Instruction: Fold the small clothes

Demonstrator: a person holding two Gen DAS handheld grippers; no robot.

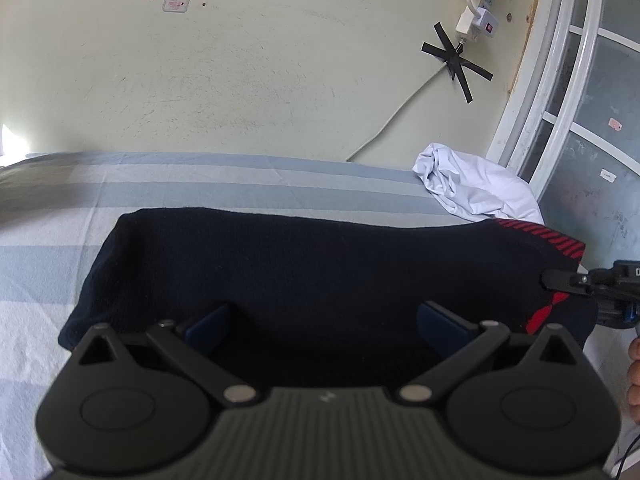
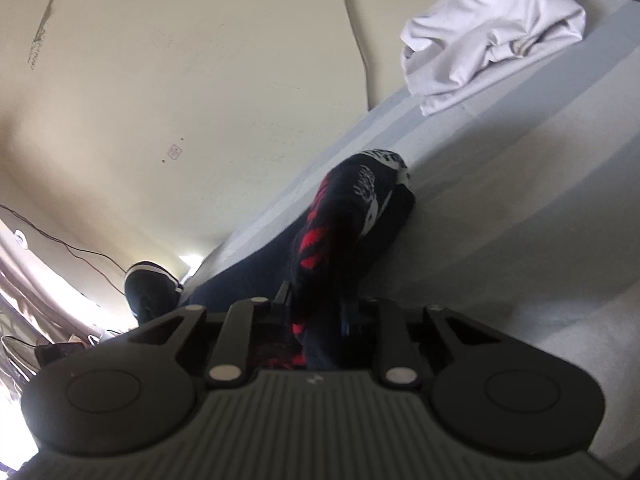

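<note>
A dark navy sock (image 1: 304, 264) with red stripes at its right end lies flat across the striped bed sheet (image 1: 200, 184). My left gripper (image 1: 324, 320) is open, its blue pads (image 1: 208, 326) spread just above the sock's near edge. My right gripper (image 2: 320, 308) is shut on the sock's red-patterned end (image 2: 340, 232), which is bunched and lifted between its jaws. The right gripper also shows in the left wrist view (image 1: 560, 282), at the sock's right end.
A crumpled white garment (image 1: 472, 188) lies on the bed at the back right, also in the right wrist view (image 2: 492, 28). Behind the bed is a pale wall with a taped power strip (image 1: 476, 16) and cable. A window frame (image 1: 560, 92) stands at right.
</note>
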